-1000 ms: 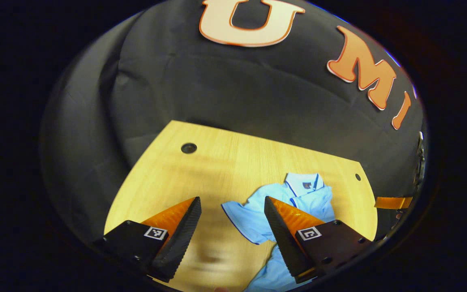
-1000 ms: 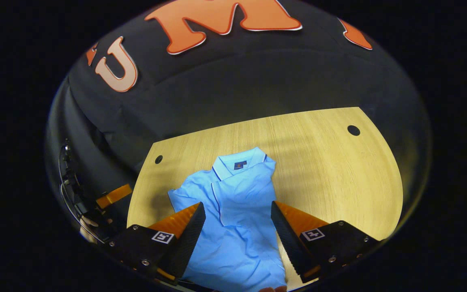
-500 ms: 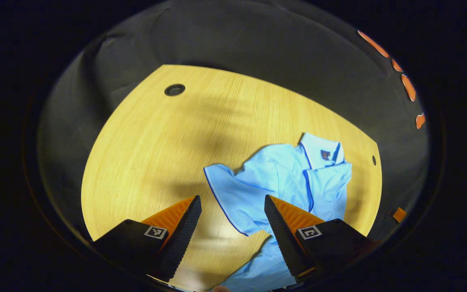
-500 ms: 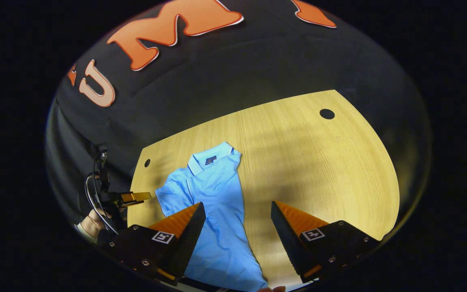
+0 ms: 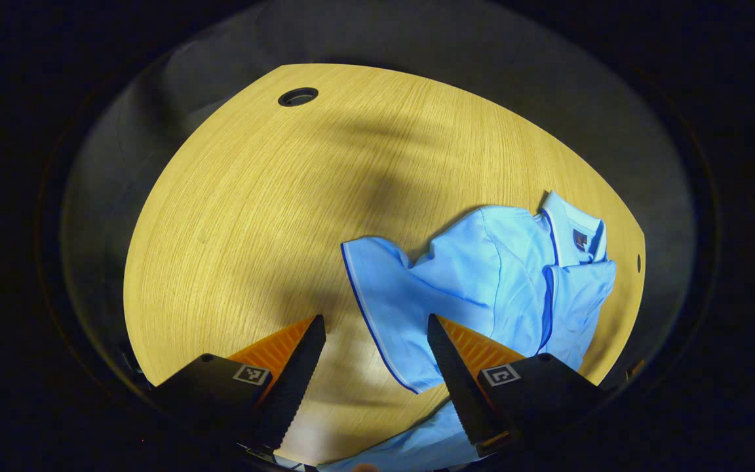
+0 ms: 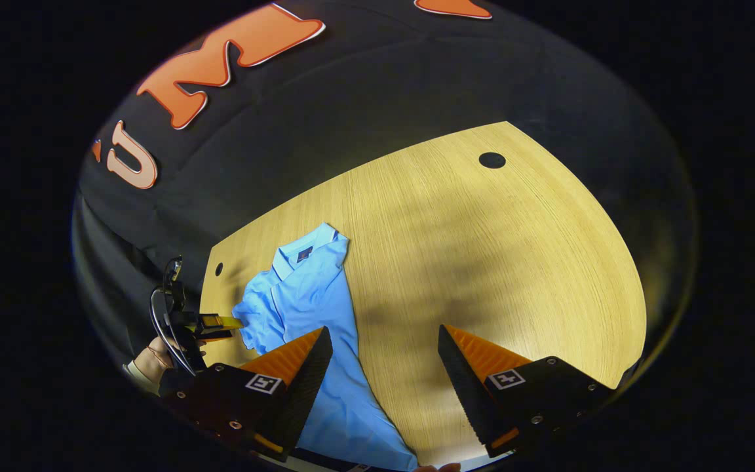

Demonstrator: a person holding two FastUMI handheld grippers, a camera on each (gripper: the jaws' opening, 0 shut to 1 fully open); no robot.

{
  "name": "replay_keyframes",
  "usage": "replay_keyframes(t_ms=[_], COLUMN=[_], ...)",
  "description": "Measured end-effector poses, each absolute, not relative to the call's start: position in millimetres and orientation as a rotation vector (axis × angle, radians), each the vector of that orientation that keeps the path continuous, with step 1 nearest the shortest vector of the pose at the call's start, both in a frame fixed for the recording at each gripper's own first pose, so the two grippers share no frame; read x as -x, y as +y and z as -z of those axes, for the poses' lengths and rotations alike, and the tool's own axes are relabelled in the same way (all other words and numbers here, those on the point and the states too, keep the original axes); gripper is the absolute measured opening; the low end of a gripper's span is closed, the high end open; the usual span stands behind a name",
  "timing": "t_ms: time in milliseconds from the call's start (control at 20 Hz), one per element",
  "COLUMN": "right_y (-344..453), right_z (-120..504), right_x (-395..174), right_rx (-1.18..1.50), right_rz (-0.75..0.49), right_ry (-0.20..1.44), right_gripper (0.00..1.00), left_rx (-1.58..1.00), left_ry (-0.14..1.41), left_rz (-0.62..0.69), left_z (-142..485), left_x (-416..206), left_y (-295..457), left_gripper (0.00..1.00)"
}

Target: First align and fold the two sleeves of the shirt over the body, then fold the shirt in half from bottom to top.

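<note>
A light blue polo shirt (image 5: 489,282) lies on the wooden table (image 5: 253,216), collar toward the far edge. One sleeve is folded over the body; the other sleeve (image 5: 384,295) spreads out flat on the wood. My left gripper (image 5: 375,341) hovers open just above that spread sleeve's hem, holding nothing. In the right gripper view the shirt (image 6: 312,321) lies at the left, and my right gripper (image 6: 385,351) is open over the shirt's right edge and bare wood. The left gripper (image 6: 210,322) and the hand holding it appear at the shirt's far-left side.
The table has a round cable hole (image 5: 297,97) near its far left corner and another (image 6: 491,159) near the far right. Black cloth walls surround the table. Shadows of the arms fall across the wood.
The left gripper has tilted down and moved closer to the spread sleeve. The right gripper has swung right, off the shirt's body toward bare wood. Both stayed open.
</note>
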State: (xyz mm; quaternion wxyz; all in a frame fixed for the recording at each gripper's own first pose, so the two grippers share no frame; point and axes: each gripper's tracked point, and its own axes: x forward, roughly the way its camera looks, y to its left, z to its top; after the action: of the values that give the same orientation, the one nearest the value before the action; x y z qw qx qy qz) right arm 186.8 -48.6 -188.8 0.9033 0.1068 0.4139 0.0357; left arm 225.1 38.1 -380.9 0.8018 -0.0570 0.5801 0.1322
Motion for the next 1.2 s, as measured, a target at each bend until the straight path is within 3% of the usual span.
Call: replay_keyframes(t_ms=[450, 500, 650, 700, 750, 800, 1000, 1100, 1200], right_y=[-51, -52, -52, -51, -50, -50, -47, -46, -45], right_z=[191, 192, 195, 196, 197, 197, 197, 196, 196], right_x=[-186, -186, -184, -183, -181, -181, -177, -176, -174], right_rx=[-0.214, -0.214, -0.221, -0.223, -0.221, -0.217, -0.215, -0.216, -0.221], right_rz=[-0.060, -0.058, -0.055, -0.057, -0.057, -0.056, -0.061, -0.065, -0.068], right_ry=[0.850, 0.850, 0.857, 0.861, 0.863, 0.863, 0.863, 0.857, 0.855], right_gripper=[0.98, 0.98, 0.98, 0.98, 0.98, 0.98, 0.98, 0.98, 0.98], left_rx=[0.071, 0.072, 0.088, 0.095, 0.115, 0.124, 0.119, 0.099, 0.081], left_ry=[1.266, 1.265, 1.256, 1.251, 1.241, 1.237, 1.201, 1.181, 1.170], left_rz=[-0.319, -0.329, -0.340, -0.339, -0.337, -0.334, -0.323, -0.304, -0.295], left_z=[388, 388, 386, 387, 386, 386, 371, 361, 356], left_x=[-225, -225, -225, -225, -226, -226, -229, -230, -231], left_y=[42, 45, 46, 46, 43, 43, 44, 44, 42], left_gripper=[0.98, 0.85, 0.61, 0.47, 0.40, 0.24, 0.22, 0.06, 0.06])
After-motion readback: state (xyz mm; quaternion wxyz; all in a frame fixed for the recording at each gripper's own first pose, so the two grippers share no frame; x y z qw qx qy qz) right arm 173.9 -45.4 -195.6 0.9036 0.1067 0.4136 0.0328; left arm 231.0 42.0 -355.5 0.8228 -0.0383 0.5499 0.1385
